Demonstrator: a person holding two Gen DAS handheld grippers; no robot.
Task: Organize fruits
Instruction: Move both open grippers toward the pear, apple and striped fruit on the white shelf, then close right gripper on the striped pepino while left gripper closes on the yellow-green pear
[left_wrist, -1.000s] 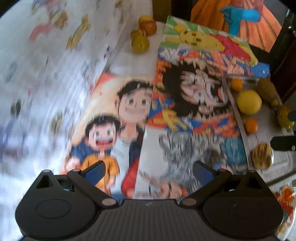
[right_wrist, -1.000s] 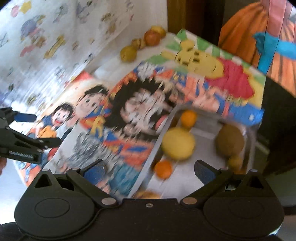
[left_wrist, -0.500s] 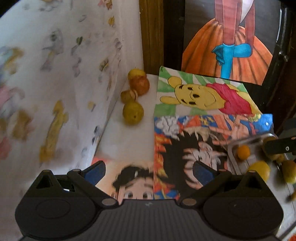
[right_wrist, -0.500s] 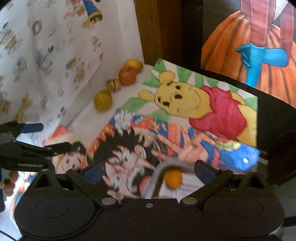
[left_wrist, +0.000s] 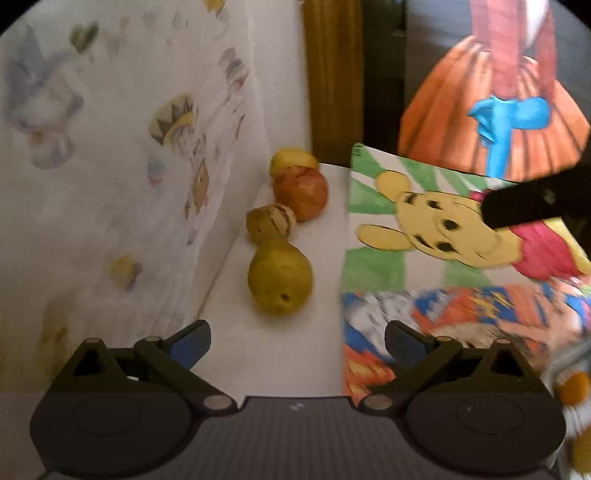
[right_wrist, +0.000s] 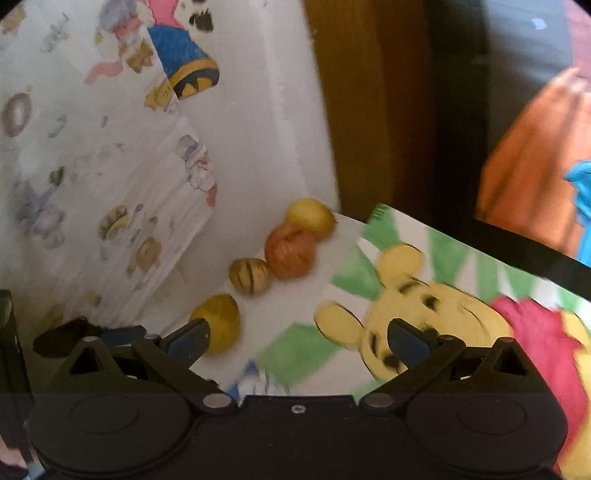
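Pear (left_wrist: 279, 277) near left gripper (left_wrist: 297, 341): firm, smooth, prone to rolling; best clasped across widest belly; both jaws apart, empty

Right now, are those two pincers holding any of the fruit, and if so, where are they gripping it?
No. The left gripper and right gripper are both open and empty; the yellow-green pear lies untouched ahead.

The left claw (left_wrist: 297, 345) gapes empty above the white desk (left_wrist: 266, 354). Ahead, a yellow-green pear (left_wrist: 280, 281), a striped fruit (left_wrist: 270, 223), a red apple (left_wrist: 301, 192) and a yellow fruit (left_wrist: 292, 160) line the cartoon-papered wall (left_wrist: 129, 147), beside a bear drawing (left_wrist: 424, 229).
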